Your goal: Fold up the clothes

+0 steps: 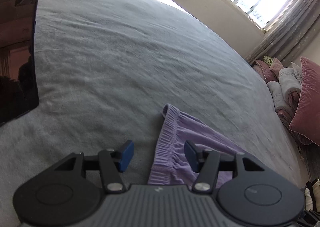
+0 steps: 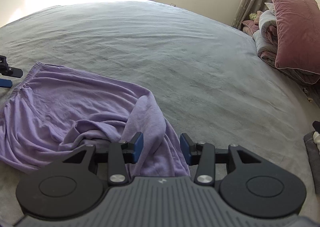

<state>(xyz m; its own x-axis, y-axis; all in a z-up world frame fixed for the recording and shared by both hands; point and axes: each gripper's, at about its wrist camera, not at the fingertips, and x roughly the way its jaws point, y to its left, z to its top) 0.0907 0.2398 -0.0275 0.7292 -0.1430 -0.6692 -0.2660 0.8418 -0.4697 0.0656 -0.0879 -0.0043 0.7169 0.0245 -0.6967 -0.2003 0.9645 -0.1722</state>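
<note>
**Both grippers open over the purple shorts, no grip yet**

The purple shorts (image 2: 66, 104) lie rumpled on the grey bedsheet (image 2: 180, 56), at its near edge, well apart from the pink pillow (image 2: 296, 32) and the rolled quilt (image 2: 266, 32) at the sheet's far right side.

Left gripper (image 1: 158, 156): jaws apart, blue pads clear of the cloth. The elastic waistband (image 1: 166, 143) runs straight up between them, along the direction the gripper points. Nothing is pinched.

Right gripper (image 2: 161, 148): jaws also apart. A loose ridge of the leg fabric (image 2: 152, 119) rises between the pads and passes under the gripper body; the pads do not appear to press on it (the cloth sits close to the left pad, so contact there is hard to rule out).

Key relation: the shorts' long axis runs from the waistband end to the leg end, roughly crosswise to both grippers' pointing direction. The left gripper sits at the waistband end, the right at the bunched leg end, so each hand is already nearest its own end. In the right wrist view the left gripper's fingertips show just beside the waistband corner.

Judgement: the garment is still unfolded and wrinkled. The next move likely needs both jaws to close on their ends, then pull apart along that axis to flatten before any fold.
</note>
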